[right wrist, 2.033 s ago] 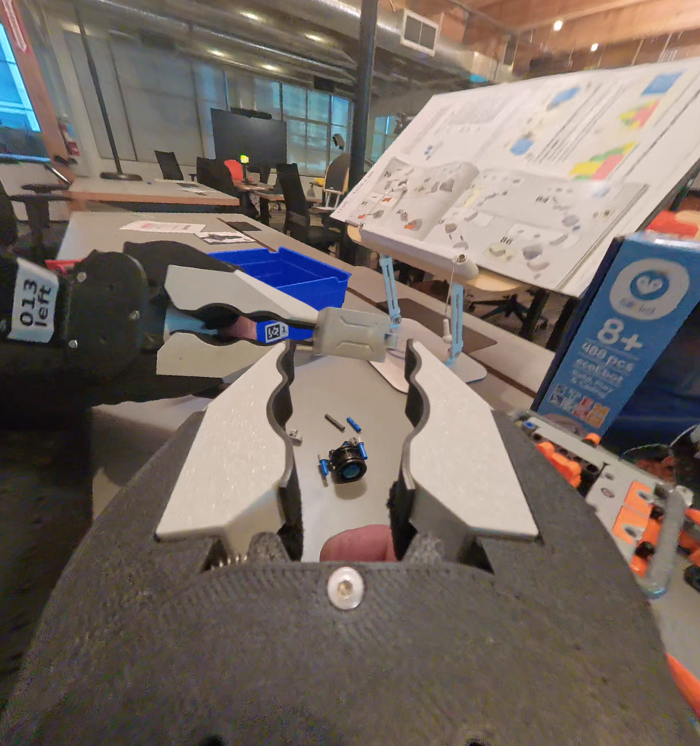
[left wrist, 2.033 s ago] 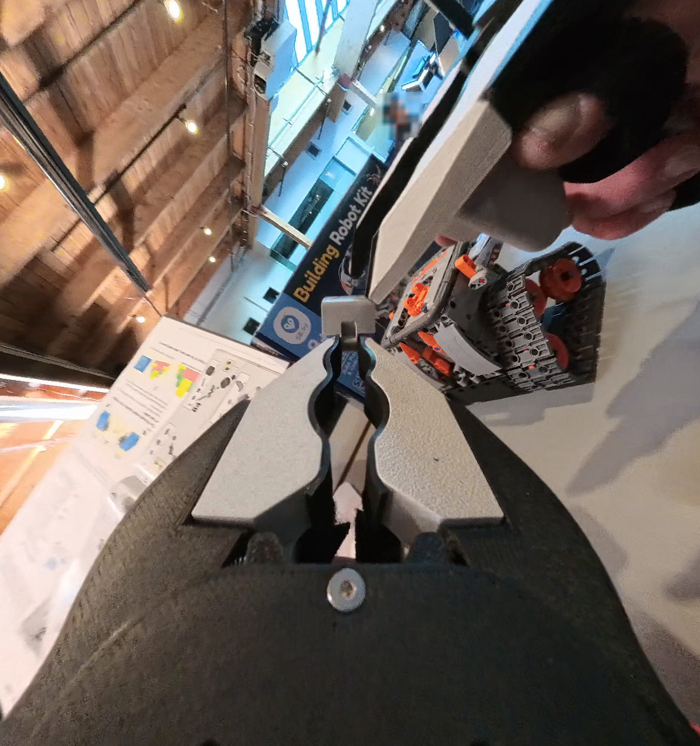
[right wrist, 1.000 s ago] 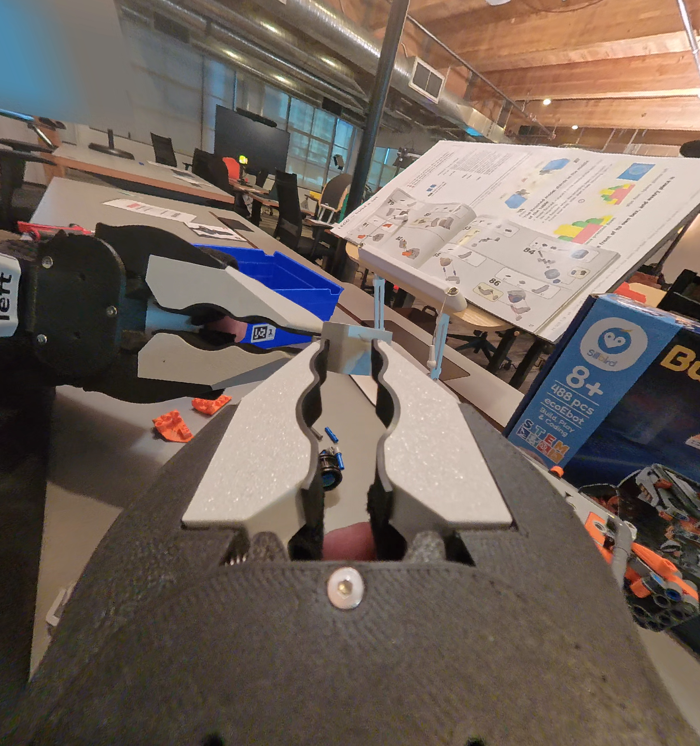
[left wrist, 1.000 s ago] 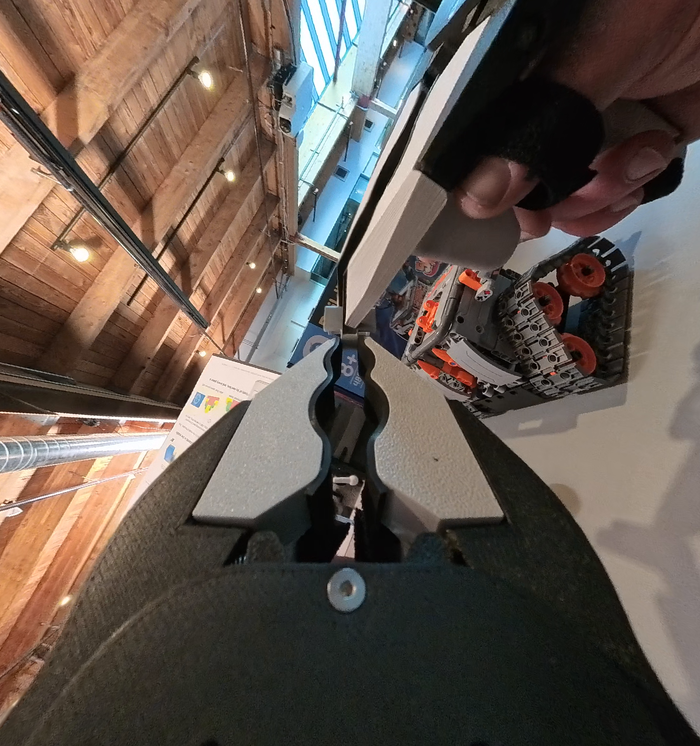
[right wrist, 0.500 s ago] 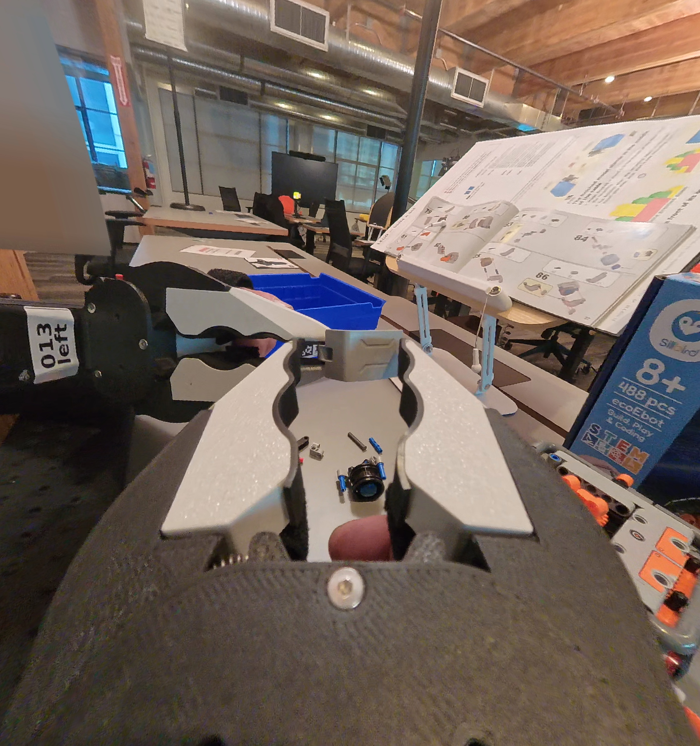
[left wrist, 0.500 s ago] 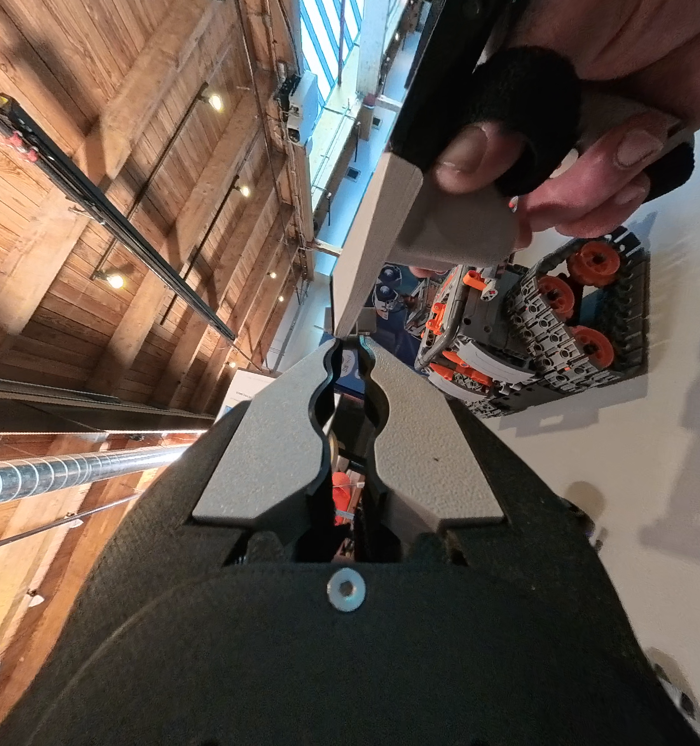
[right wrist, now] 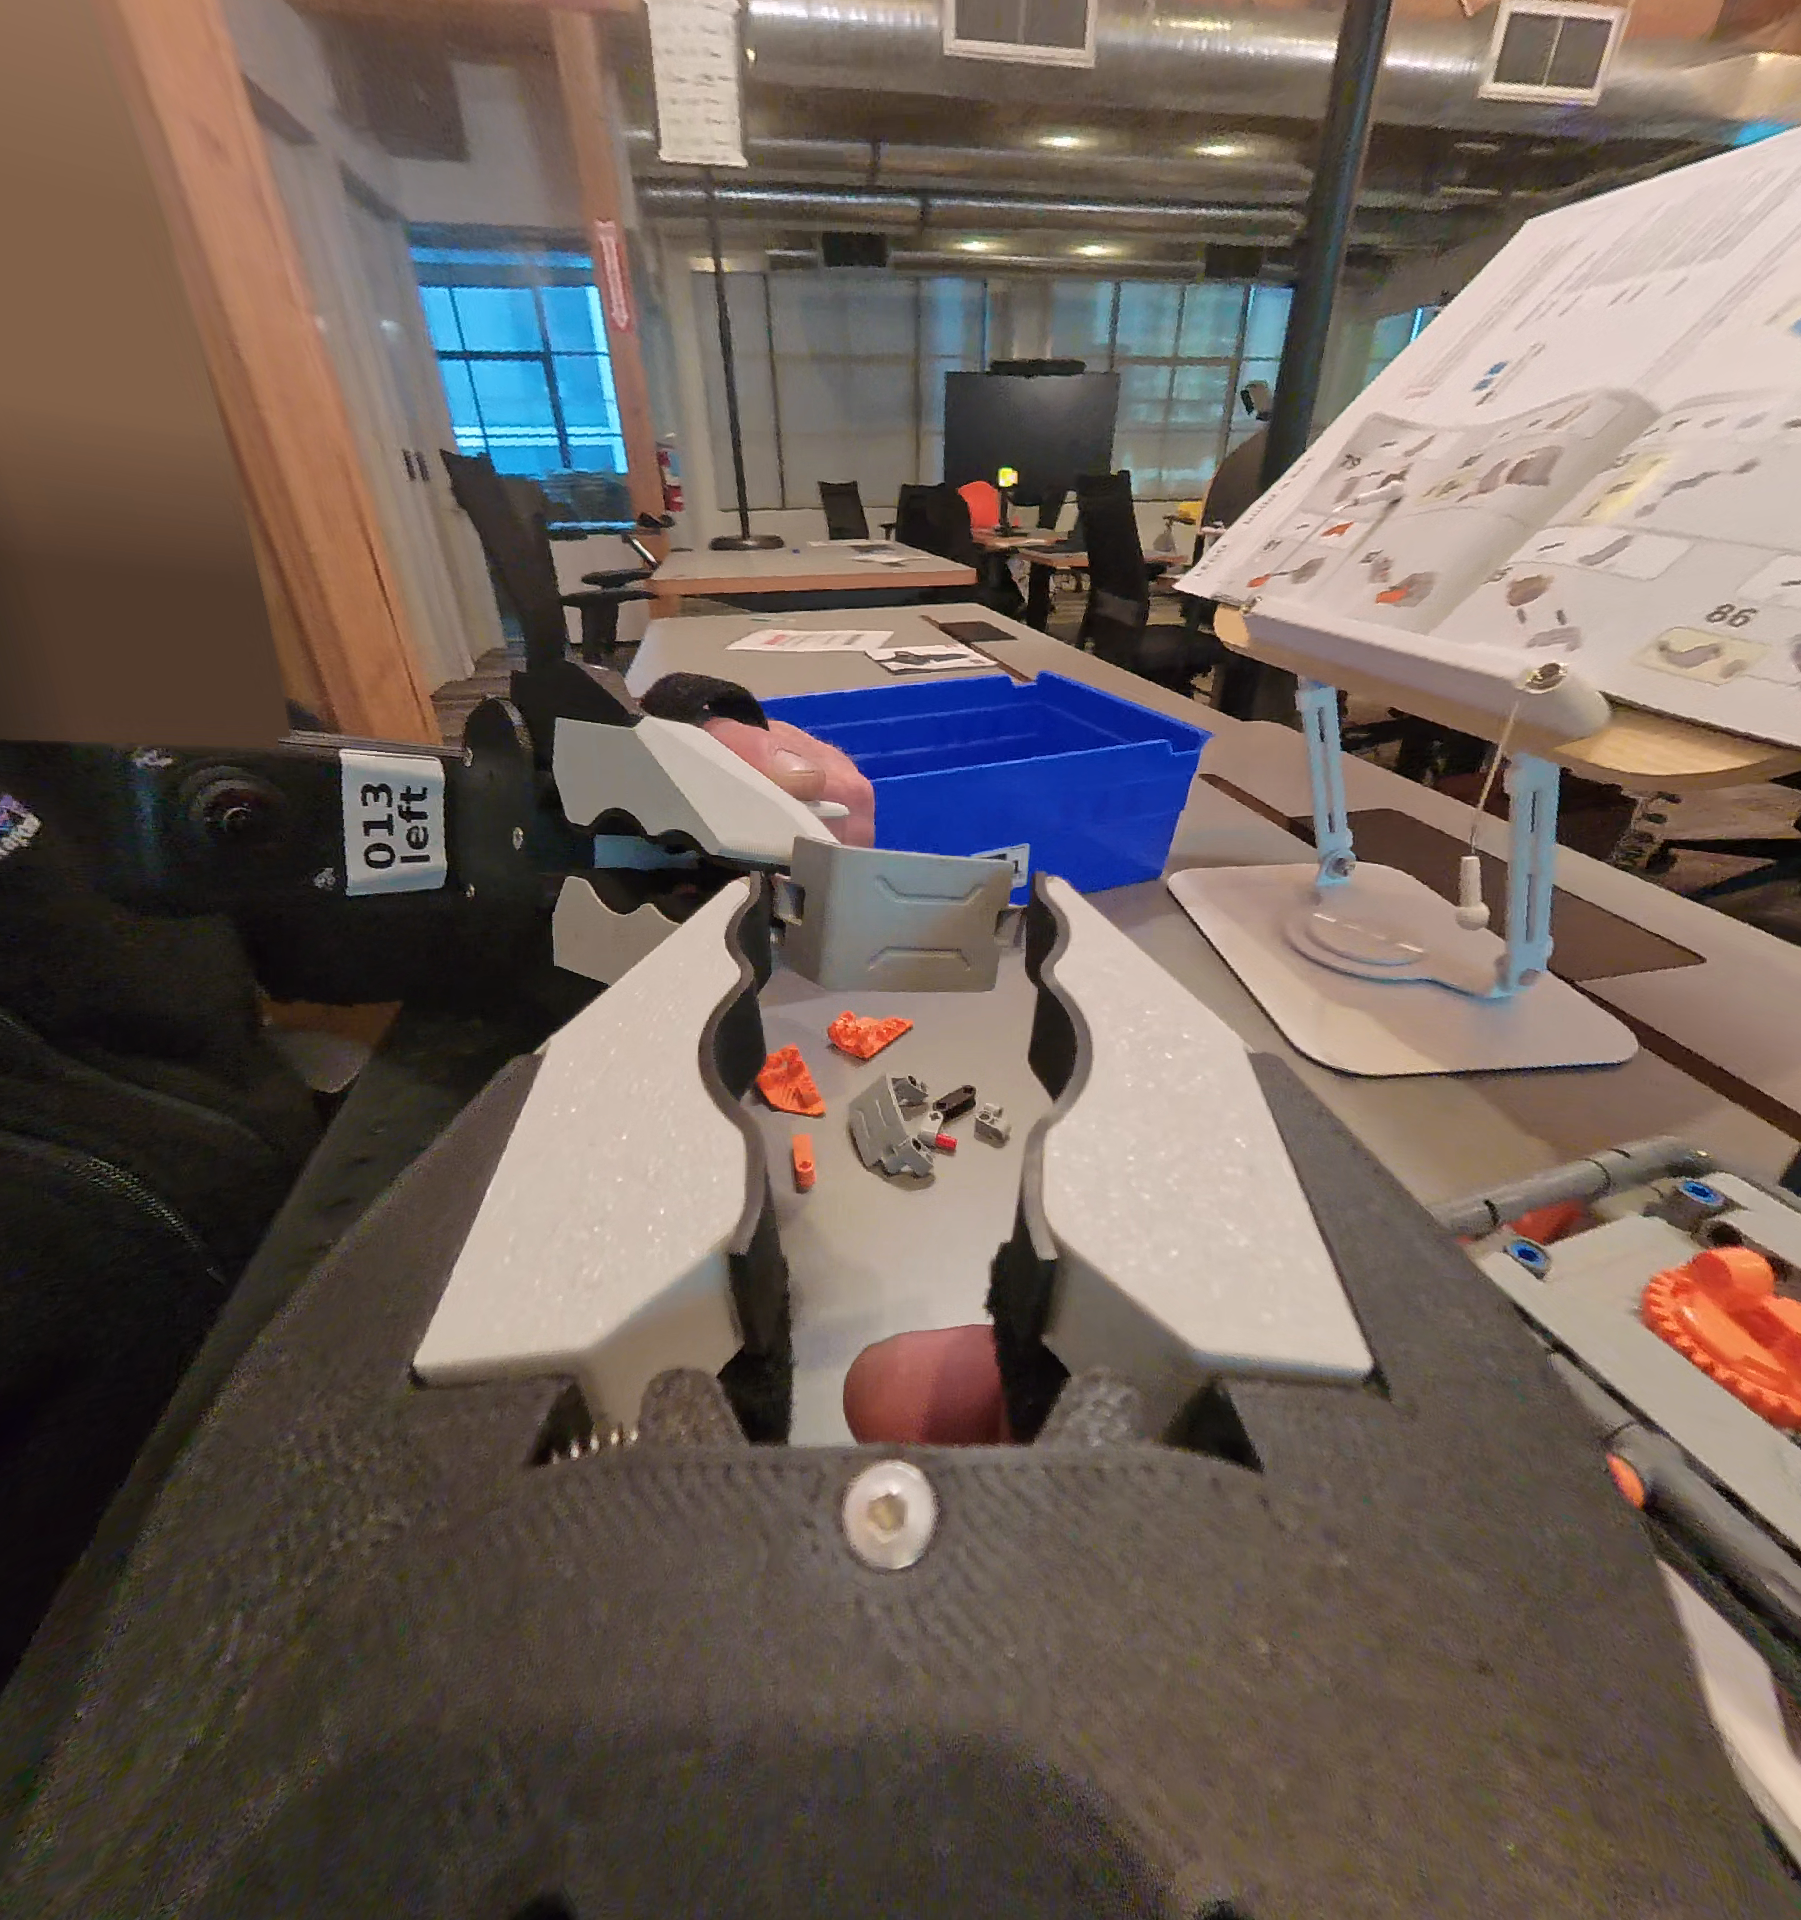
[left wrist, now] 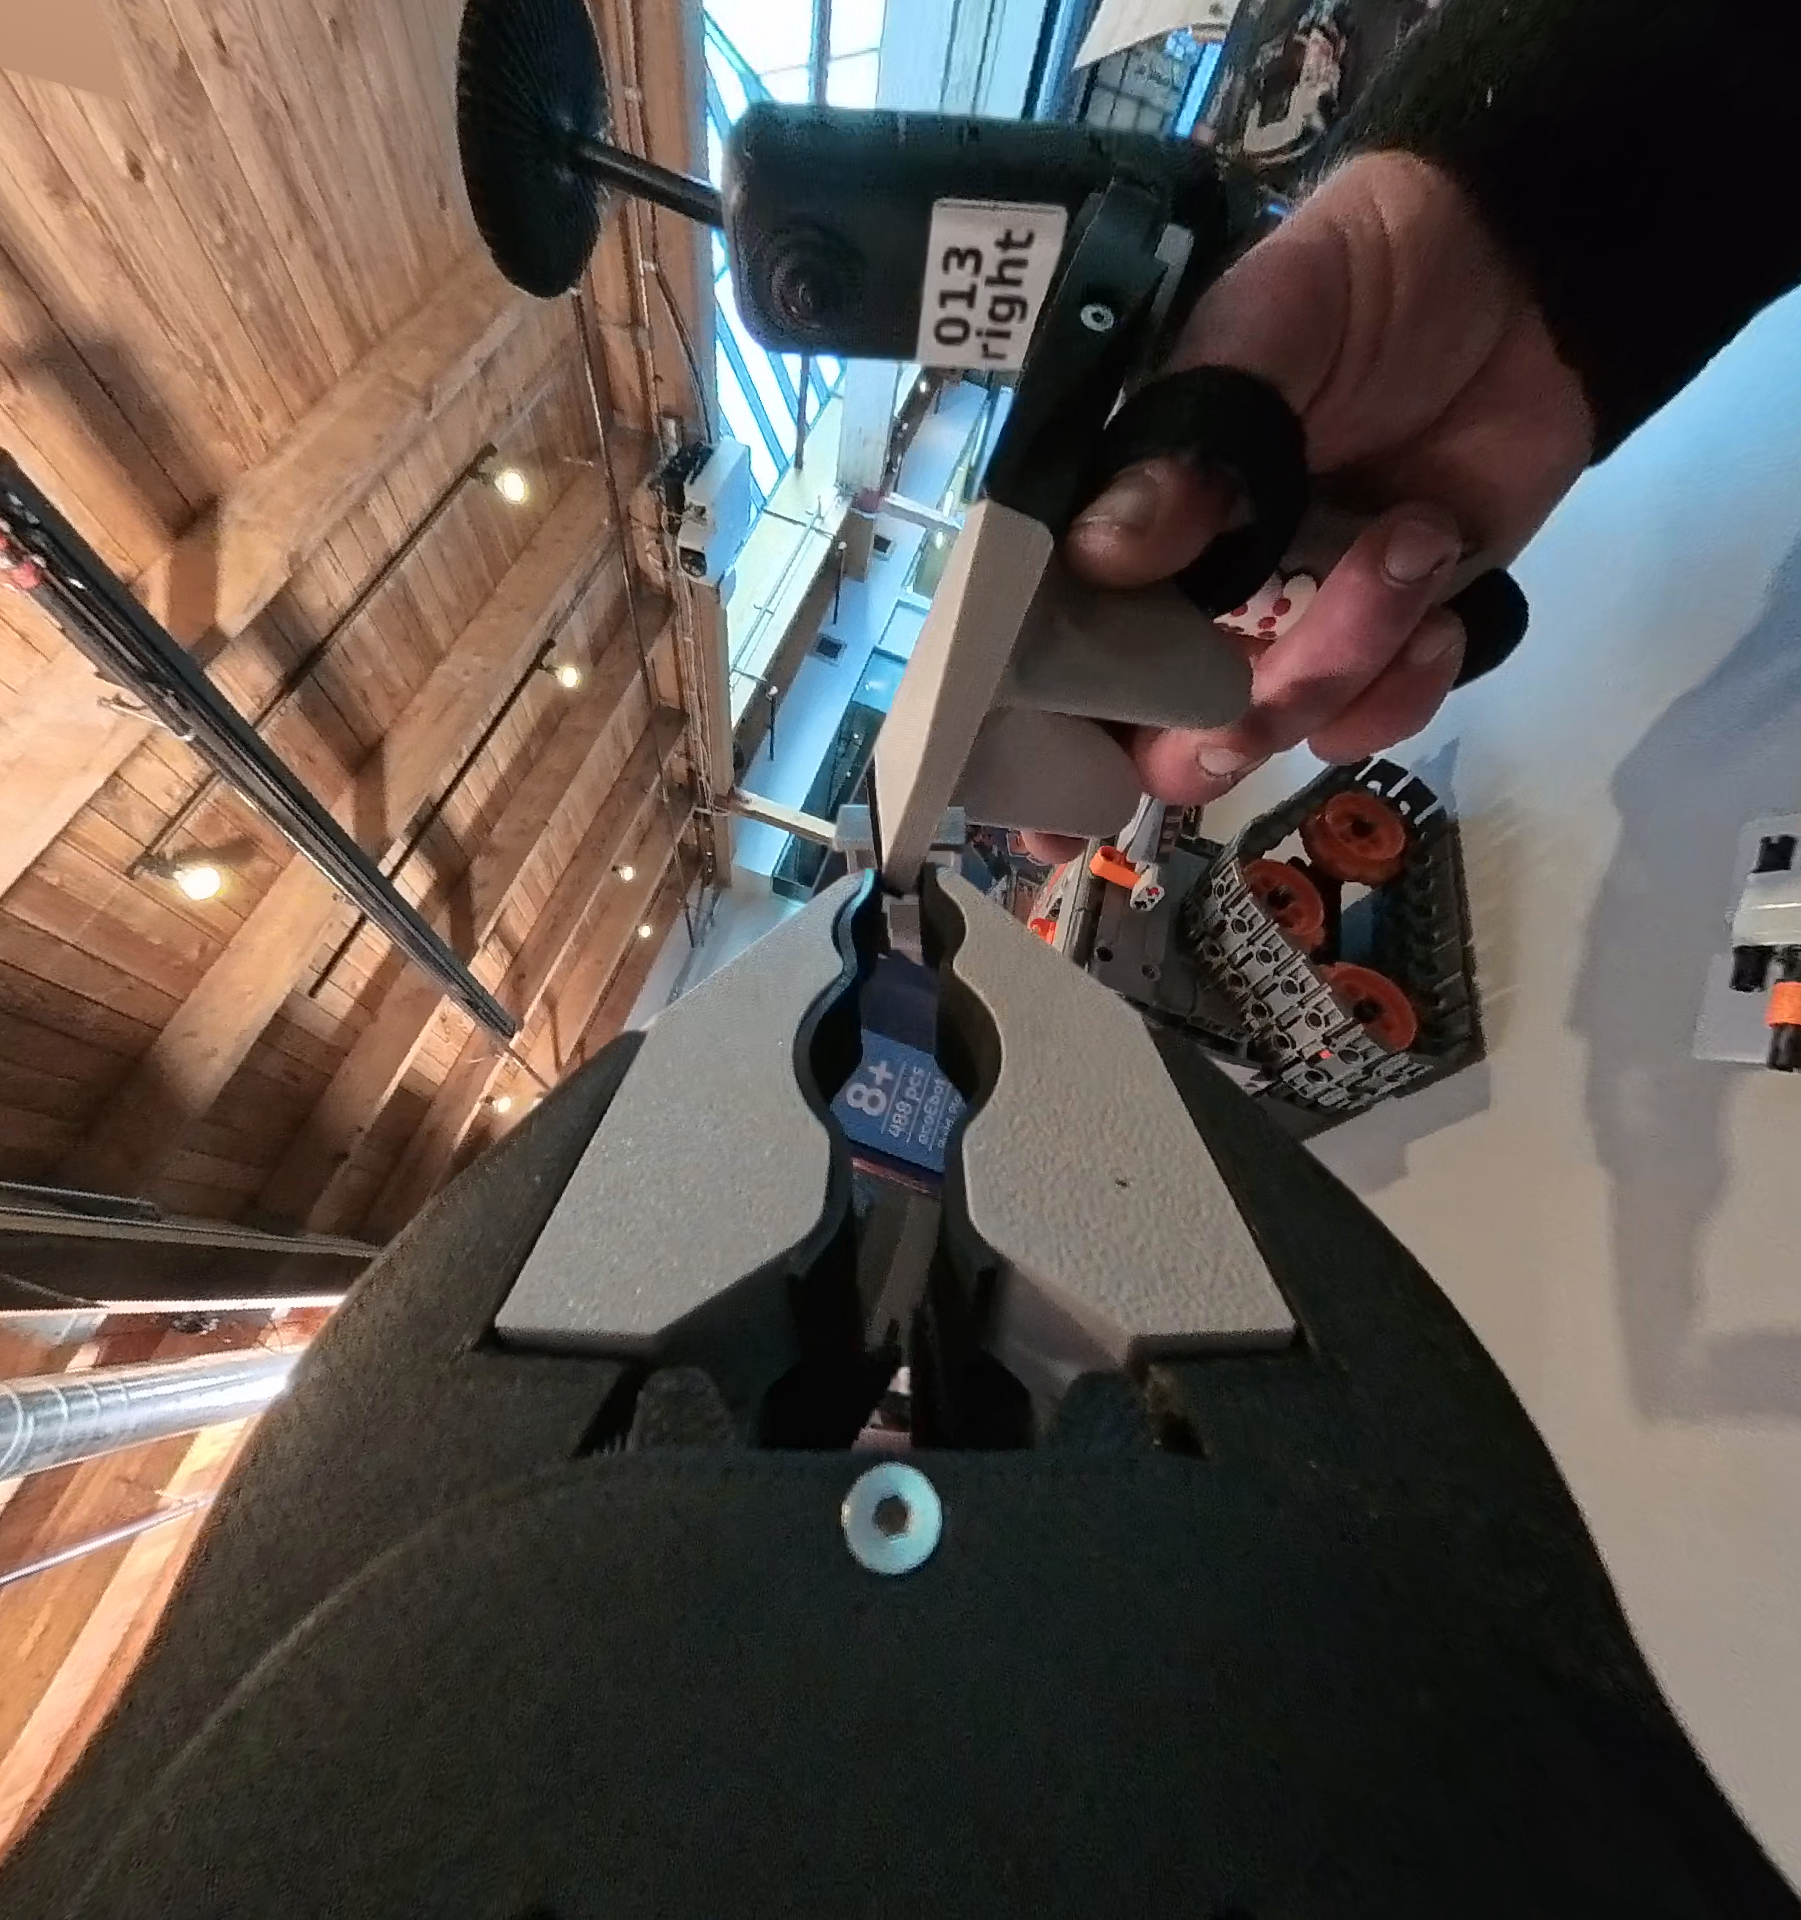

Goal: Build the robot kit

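Note:
My left gripper (left wrist: 901, 883) is shut on the edge of a small grey panel piece (left wrist: 904, 930) and holds it in the air above the table. The right wrist view shows the panel (right wrist: 901, 930) face-on, with my left gripper (right wrist: 787, 847) clamping its left edge from the left. My right gripper (right wrist: 898, 894) is open about a panel's width. Its fingertips stand on either side of the panel with small gaps. In the left wrist view my right gripper (left wrist: 906, 862) comes down from above, held by a hand, and meets the panel at my left fingertips.
Loose orange and grey pieces (right wrist: 875, 1101) lie on the grey table (right wrist: 1239, 1049) under the panel. A blue bin (right wrist: 979, 758) stands behind. An open instruction book on a white stand (right wrist: 1395, 935) is at right. A tracked model (left wrist: 1322, 956) and a blue box (left wrist: 901, 1112) lie ahead. My two grippers' fingertips are within a few centimetres of each other.
One second ago my right gripper was nearly shut on the panel; it has since opened and now brackets it across its width. My left gripper kept its hold and turned.

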A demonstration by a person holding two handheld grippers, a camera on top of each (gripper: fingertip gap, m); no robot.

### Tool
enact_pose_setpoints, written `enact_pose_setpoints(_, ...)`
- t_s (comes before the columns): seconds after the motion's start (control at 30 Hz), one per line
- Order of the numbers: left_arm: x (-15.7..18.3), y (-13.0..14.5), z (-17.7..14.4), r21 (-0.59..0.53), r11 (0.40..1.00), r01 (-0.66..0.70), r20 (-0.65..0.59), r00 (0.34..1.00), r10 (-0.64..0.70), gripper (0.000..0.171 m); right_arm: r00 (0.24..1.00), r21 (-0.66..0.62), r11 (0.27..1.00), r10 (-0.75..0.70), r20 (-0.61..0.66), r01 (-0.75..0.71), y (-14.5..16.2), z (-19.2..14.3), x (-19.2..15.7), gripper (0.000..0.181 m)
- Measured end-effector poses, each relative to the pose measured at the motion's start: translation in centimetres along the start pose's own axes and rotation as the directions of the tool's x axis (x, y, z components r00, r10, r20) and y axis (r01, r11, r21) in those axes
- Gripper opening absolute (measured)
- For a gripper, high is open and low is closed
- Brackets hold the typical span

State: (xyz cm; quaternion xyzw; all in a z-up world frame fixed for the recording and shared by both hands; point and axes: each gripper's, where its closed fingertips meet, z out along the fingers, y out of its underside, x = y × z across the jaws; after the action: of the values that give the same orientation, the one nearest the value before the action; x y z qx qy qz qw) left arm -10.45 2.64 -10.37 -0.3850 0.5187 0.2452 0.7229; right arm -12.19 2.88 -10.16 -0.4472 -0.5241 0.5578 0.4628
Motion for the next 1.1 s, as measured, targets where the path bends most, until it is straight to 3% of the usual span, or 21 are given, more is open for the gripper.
enact_pose_setpoints(0.6,-0.8,-0.4,-0.2,0.034,0.996,0.081,0.018,0.996,-0.082,0.005,0.995,0.056,0.994,-0.087,-0.056,0.090,-1.3,-0.4,0.3,0.046)
enact_pose_setpoints(0.8,-1.7,0.2,-0.7,0.030,0.993,0.111,0.019,0.994,-0.111,0.015,0.985,0.016,0.993,-0.112,-0.129,0.115,-0.8,-0.7,1.6,0.046)
enact_pose_setpoints(0.97,-2.7,3.4,-1.4,-0.069,0.982,0.176,-0.024,0.984,-0.178,0.018,0.962,-0.171,0.975,-0.179,-0.208,0.145,2.2,-0.3,3.3,0.045)
enact_pose_setpoints(1.1,-0.7,7.8,-2.3,-0.236,0.933,0.273,-0.176,0.932,-0.317,0.022,0.947,-0.308,0.941,-0.220,-0.233,0.142,4.7,0.5,3.9,0.045)
